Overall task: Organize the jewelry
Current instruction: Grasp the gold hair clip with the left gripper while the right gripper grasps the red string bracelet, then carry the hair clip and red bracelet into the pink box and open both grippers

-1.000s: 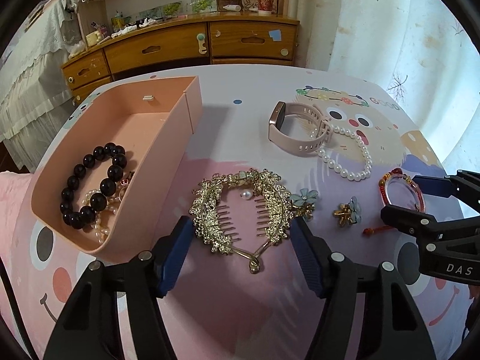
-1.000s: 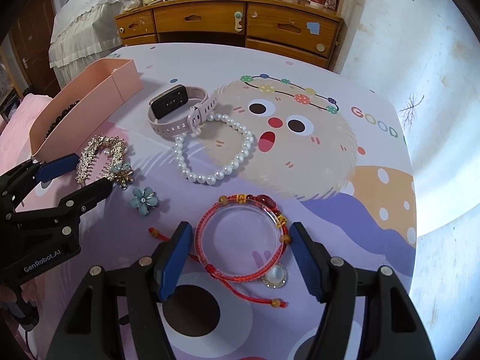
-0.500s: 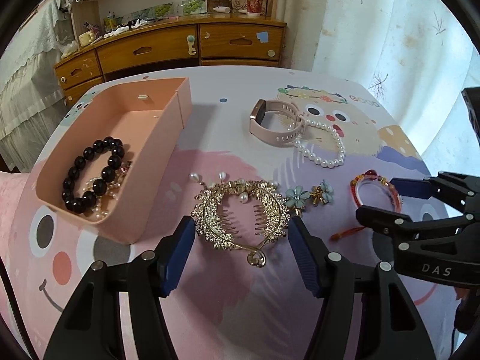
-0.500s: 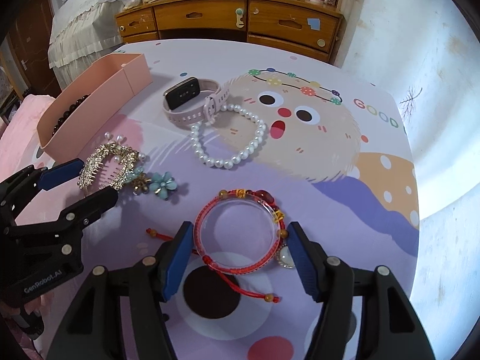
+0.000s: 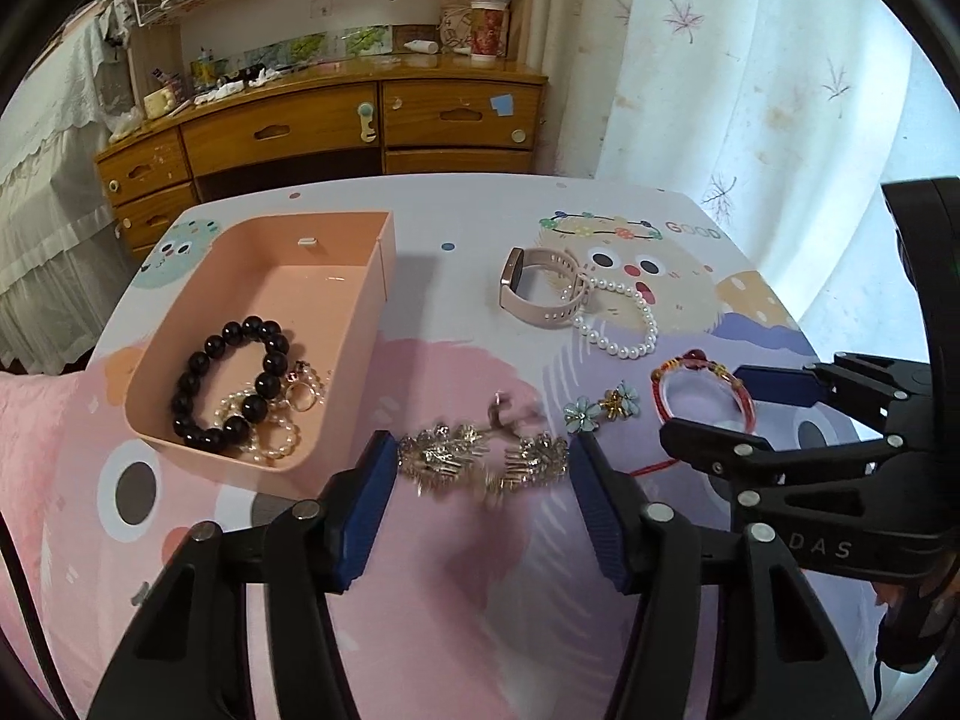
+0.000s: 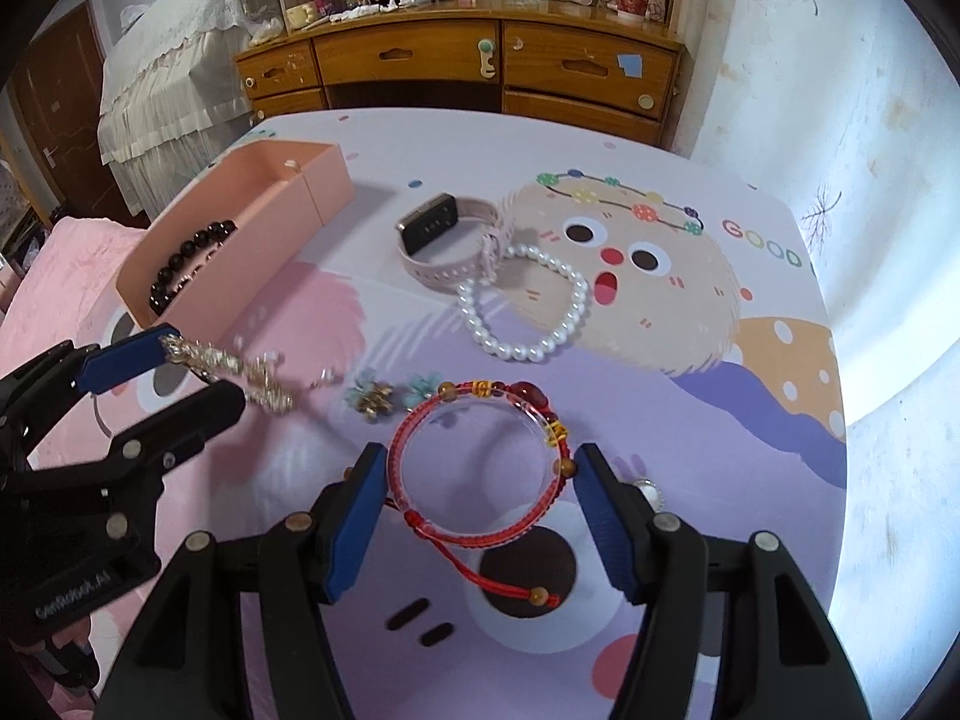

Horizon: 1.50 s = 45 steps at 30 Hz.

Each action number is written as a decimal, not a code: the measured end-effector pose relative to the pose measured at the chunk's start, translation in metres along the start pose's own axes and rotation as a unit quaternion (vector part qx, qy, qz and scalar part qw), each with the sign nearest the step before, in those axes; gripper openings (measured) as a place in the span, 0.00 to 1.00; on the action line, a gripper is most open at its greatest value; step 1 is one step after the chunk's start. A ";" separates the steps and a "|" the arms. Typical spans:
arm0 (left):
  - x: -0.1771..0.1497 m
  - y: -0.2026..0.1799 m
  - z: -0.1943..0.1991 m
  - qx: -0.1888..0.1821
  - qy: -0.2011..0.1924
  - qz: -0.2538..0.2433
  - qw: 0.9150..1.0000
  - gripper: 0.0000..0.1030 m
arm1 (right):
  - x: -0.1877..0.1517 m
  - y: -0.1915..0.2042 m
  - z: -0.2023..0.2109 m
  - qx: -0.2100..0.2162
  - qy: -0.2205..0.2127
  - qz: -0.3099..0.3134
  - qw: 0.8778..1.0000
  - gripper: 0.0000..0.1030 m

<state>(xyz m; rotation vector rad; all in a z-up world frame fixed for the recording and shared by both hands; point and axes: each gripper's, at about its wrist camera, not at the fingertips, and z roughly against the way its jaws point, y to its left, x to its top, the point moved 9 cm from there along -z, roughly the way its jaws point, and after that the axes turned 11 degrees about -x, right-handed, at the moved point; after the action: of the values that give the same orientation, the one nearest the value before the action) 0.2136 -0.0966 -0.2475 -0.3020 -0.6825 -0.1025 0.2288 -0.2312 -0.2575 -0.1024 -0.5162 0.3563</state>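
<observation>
Closing on the gold hair comb (image 5: 483, 462), the left gripper (image 5: 483, 489) grips it; right gripper (image 6: 474, 504) clasps the red bangle (image 6: 477, 468).

Watch (image 5: 534, 294) right of box (image 5: 180, 420)

"GOOD" is showing in coloured capitals on the tablecloth (image 6: 690, 360), ahead and to the right of the right gripper (image 6: 474, 510), beside the printed fuzzy face; in the left wrist view the same word is showing pale and partly washed out, far ahead and to the right of the left gripper (image 5: 483, 492). "DAS" is showing in light letters on the black body of the right gripper (image 5: 750, 414), seen right of the left one; any further letters are running out of sight. "GenRobot.AI" is appearing, small and tilted, on the black body of the left gripper (image 6: 180, 375), left of the right one.
</observation>
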 end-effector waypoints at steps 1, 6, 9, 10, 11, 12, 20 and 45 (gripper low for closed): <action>0.000 0.001 0.002 -0.003 0.002 0.001 1.000 0.49 | 0.001 0.002 0.003 0.000 -0.002 -0.002 1.000 0.62; 0.002 0.006 0.012 -0.020 0.004 -0.002 1.000 0.49 | 0.008 0.012 0.013 0.000 -0.011 -0.010 1.000 0.62; 0.006 0.008 0.021 -0.025 0.005 -0.012 1.000 0.48 | 0.011 0.017 0.016 -0.002 -0.013 -0.013 1.000 0.62; 0.008 0.008 0.025 -0.028 0.004 -0.014 1.000 0.48 | 0.013 0.019 0.018 -0.002 -0.015 -0.014 1.000 0.62; 0.010 0.008 0.030 -0.033 0.004 -0.016 0.999 0.48 | 0.014 0.021 0.021 -0.001 -0.017 -0.015 1.000 0.62; 0.013 0.008 0.036 -0.037 0.003 -0.022 0.999 0.49 | 0.016 0.023 0.023 0.000 -0.019 -0.015 1.000 0.62; 0.041 0.009 0.081 -0.055 -0.009 -0.063 0.996 0.49 | 0.047 0.046 0.046 0.004 -0.059 -0.013 0.998 0.62; 0.119 0.113 0.098 -0.053 -0.027 -0.075 0.995 0.49 | 0.162 0.131 0.057 0.033 -0.161 -0.009 0.986 0.62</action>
<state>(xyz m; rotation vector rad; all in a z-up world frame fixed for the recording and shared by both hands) 0.2675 0.0414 -0.1269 -0.3559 -0.7550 -0.2762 0.2916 -0.0509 -0.1574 0.0257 -0.8227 0.3736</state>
